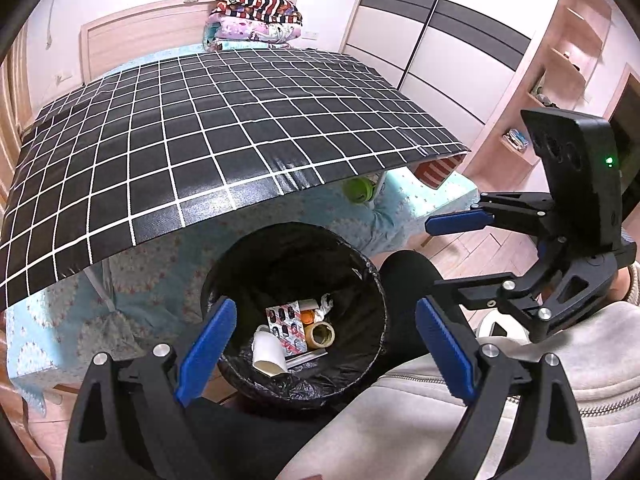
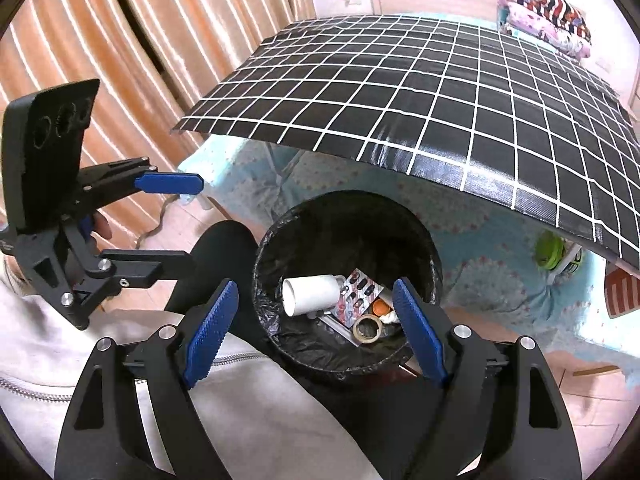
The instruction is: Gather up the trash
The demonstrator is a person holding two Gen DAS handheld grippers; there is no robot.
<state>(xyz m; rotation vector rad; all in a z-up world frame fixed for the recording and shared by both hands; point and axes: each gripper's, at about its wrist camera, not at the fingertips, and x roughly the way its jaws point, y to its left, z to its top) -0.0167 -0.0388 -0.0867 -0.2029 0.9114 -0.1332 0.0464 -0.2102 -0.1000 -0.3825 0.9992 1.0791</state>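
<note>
A round bin lined with a black plastic bag stands on the floor beside a table draped in a black cloth with a white grid, just in front of a seated person's dark-trousered knee. Both hand-held grippers hover above the bin's mouth, angled down into it. The left gripper, black-framed with blue ribbed pads, has its fingers spread wide with nothing between them; the right gripper, of the same make, is likewise spread and empty. Each also appears side-on in the other's view.

The collected trash lies at the bottom of the liner: a white paper cup on its side, a silver blister pack of dark capsules leaning against it, a brown roll of tape lying flat, a small orange cap and a crumpled white tissue. A grey zipped jacket fills the foreground.
</note>
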